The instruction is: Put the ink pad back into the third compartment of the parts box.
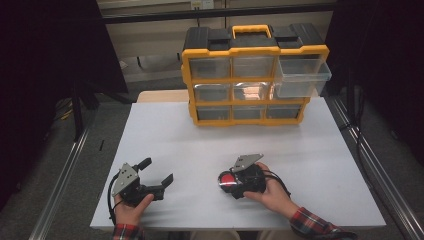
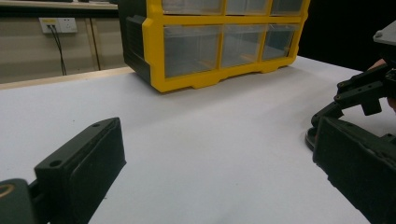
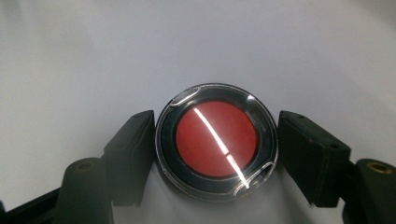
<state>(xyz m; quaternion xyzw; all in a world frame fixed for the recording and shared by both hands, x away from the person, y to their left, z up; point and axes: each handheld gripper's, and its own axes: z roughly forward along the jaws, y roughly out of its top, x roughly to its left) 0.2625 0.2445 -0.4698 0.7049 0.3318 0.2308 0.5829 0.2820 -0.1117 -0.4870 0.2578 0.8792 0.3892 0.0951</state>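
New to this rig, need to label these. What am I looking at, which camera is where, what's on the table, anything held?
No robot arm here: a person holds a two-jaw hand gripper in each hand. The high view looks down on the white table. The other two cameras ride on the grippers and look along their black jaws.

At the table's far edge stands a yellow drawer cabinet, its top right drawer pulled out.

The left gripper rests open with nothing between its jaws. The right gripper points down around a round red-centred case. Its left jaw is at the rim, while the right jaw stands clear, so nothing is gripped yet.
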